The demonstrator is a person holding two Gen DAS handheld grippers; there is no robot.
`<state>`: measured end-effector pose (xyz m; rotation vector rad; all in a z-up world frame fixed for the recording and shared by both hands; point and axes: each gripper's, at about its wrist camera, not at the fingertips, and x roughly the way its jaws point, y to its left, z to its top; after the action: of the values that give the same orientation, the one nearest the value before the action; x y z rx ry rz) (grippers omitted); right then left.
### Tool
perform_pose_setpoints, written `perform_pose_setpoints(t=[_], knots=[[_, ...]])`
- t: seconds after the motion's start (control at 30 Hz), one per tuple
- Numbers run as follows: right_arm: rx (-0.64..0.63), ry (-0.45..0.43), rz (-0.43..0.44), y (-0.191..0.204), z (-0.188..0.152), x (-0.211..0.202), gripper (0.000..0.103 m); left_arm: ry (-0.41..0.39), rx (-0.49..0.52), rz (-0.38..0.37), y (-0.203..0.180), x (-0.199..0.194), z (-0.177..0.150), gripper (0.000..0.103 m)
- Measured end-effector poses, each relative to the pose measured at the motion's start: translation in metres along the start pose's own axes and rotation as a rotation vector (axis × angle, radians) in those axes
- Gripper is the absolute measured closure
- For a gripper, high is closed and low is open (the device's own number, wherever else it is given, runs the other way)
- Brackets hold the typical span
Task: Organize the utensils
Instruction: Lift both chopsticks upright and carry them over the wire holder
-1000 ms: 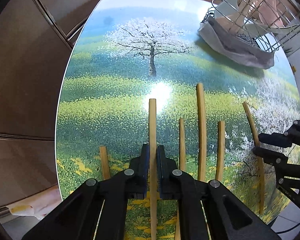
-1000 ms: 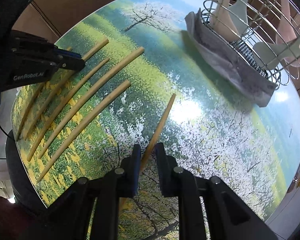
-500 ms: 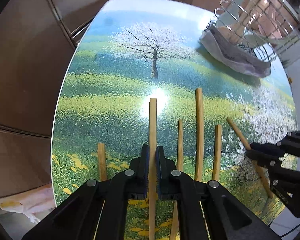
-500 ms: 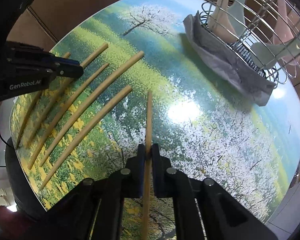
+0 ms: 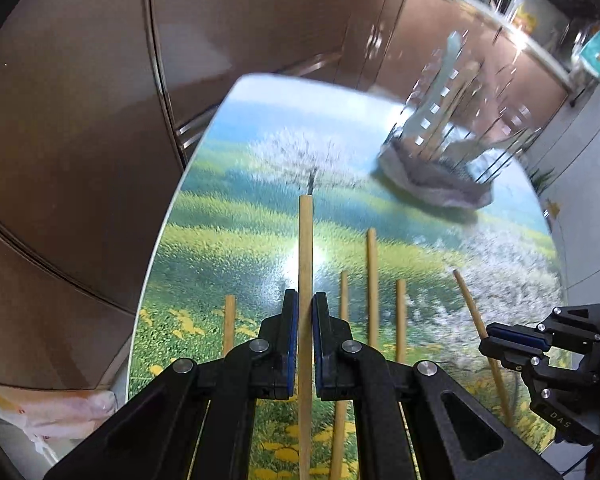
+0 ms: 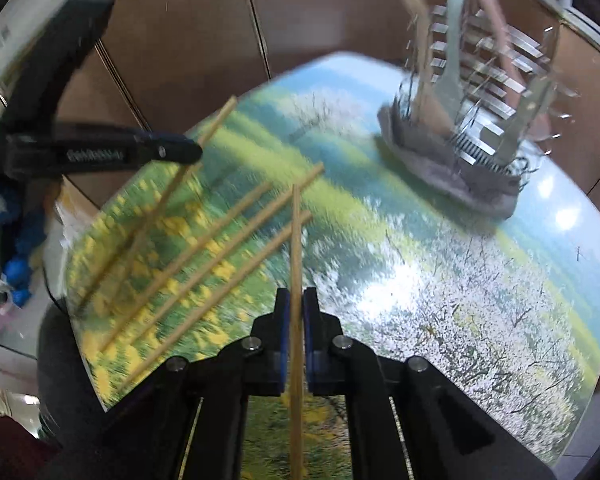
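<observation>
Chopsticks (image 5: pixel 305 264) (image 6: pixel 296 264) now lifted off table (image 5: pixel 228 240), apparently; both grippers' (image 5: pixel 305 312) (image 6: pixel 295 308) fingers clenched on one each.

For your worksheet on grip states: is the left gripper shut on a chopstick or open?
Shut. The left gripper has its jaws pressed against both sides of one chopstick, which runs straight out between them.

Brown cabinet panels (image 5: pixel 80 128) stand behind the tabletop (image 5: pixel 236 216) (printed with a blossoming meadow scene), where overhead light glares; pale floor tiles (image 5: pixel 587 184) lie beside it.
</observation>
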<state>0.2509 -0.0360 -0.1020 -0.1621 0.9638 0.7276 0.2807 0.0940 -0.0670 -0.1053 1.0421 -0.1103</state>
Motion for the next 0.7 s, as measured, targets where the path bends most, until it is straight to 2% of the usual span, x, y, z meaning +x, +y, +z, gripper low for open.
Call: perform_pose_setpoints(t=[0.1,0.23,0.37,0.57,0.7], knots=[[0.025,-0.100,0.033,-0.002,-0.007,-0.027,0.097,-0.062,-0.005,-0.013,0.000,-0.020,0.001,0.097],[0.054,-0.215,0.058,-0.003,0.000,-0.060,0.097,-0.130,-0.009,-0.042,-0.005,-0.052,-0.001,0.097],[0.064,-0.309,0.070,-0.001,0.004,-0.088,0.097,-0.204,-0.021,-0.100,-0.012,-0.086,0.000,0.097],[0.052,-0.464,0.048,-0.008,0.022,-0.139,0.097,-0.334,-0.013,-0.205,-0.034,-0.131,0.024,0.097],[0.040,-0.579,0.008,-0.021,0.045,-0.174,0.097,-0.437,0.015,-0.279,-0.061,-0.157,0.056,0.097]])
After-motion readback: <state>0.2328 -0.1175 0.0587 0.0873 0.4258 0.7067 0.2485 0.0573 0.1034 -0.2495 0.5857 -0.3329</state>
